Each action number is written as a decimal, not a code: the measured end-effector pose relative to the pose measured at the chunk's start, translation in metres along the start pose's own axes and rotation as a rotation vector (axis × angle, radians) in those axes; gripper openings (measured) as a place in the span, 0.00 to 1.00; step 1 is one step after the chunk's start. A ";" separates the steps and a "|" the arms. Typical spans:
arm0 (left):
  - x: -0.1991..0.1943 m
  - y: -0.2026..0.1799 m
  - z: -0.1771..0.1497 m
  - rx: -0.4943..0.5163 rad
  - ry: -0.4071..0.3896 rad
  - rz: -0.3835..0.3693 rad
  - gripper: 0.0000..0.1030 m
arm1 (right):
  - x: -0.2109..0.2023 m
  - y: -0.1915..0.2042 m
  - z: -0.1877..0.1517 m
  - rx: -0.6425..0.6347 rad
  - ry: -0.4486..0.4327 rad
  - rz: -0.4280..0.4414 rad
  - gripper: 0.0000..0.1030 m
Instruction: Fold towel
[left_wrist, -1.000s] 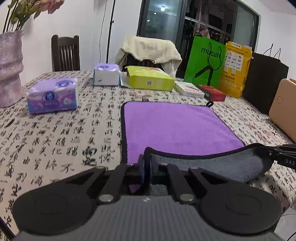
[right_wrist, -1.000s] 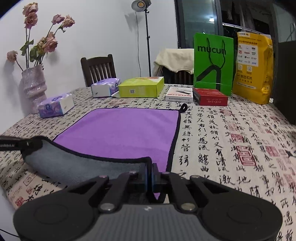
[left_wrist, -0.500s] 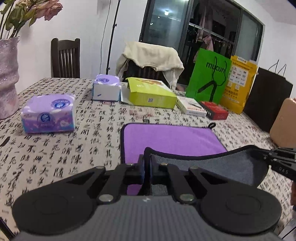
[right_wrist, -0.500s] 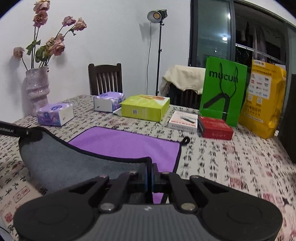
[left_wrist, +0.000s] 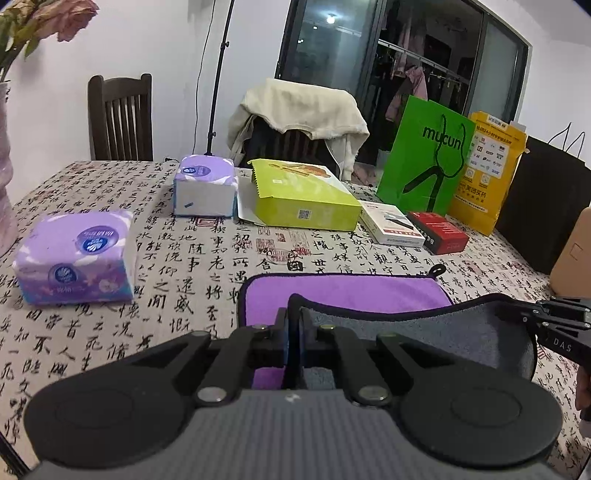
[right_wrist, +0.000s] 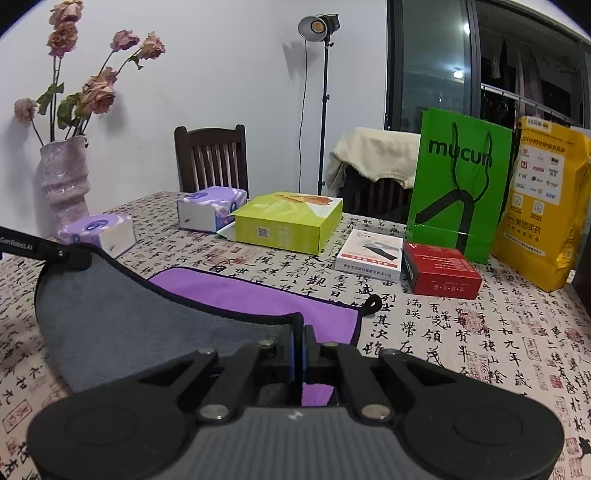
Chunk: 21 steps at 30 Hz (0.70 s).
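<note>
The towel (left_wrist: 343, 295) is purple on top and grey underneath, with a black hem, and lies on the patterned tablecloth. My left gripper (left_wrist: 294, 325) is shut on its near left corner. My right gripper (right_wrist: 298, 332) is shut on its near right corner. The near edge is lifted and carried toward the far edge, so the grey underside (right_wrist: 122, 317) hangs between the two grippers. Only a strip of purple (right_wrist: 258, 295) shows beyond it. The right gripper also shows in the left wrist view (left_wrist: 561, 319), and the left gripper in the right wrist view (right_wrist: 70, 254).
Beyond the towel stand two tissue packs (left_wrist: 75, 254) (left_wrist: 205, 184), a lime box (left_wrist: 303, 195), a white box (left_wrist: 391, 221), a red box (left_wrist: 437, 230), a green bag (left_wrist: 424, 158) and a yellow bag (left_wrist: 487, 170). A vase with flowers (right_wrist: 66, 181) stands at the far left.
Both grippers have carried the towel's near edge up and toward the far edge. Less purple shows now and the far objects look closer.
</note>
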<state>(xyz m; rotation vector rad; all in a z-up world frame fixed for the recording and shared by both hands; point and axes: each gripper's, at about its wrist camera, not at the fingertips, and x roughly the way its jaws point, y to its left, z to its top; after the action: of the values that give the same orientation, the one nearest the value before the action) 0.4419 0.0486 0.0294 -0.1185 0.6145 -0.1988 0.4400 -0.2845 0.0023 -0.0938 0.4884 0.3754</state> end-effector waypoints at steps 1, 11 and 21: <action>0.003 0.001 0.002 0.001 0.003 -0.001 0.06 | 0.003 -0.002 0.001 0.002 0.001 0.002 0.03; 0.037 0.016 0.019 -0.029 0.068 -0.021 0.06 | 0.037 -0.023 0.016 0.051 0.038 0.039 0.03; 0.028 0.011 0.028 -0.034 0.063 -0.058 0.06 | 0.035 -0.026 0.027 0.092 0.030 0.060 0.03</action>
<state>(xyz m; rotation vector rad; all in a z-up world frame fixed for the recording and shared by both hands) 0.4823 0.0543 0.0342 -0.1630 0.6776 -0.2490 0.4904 -0.2924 0.0098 0.0041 0.5380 0.4100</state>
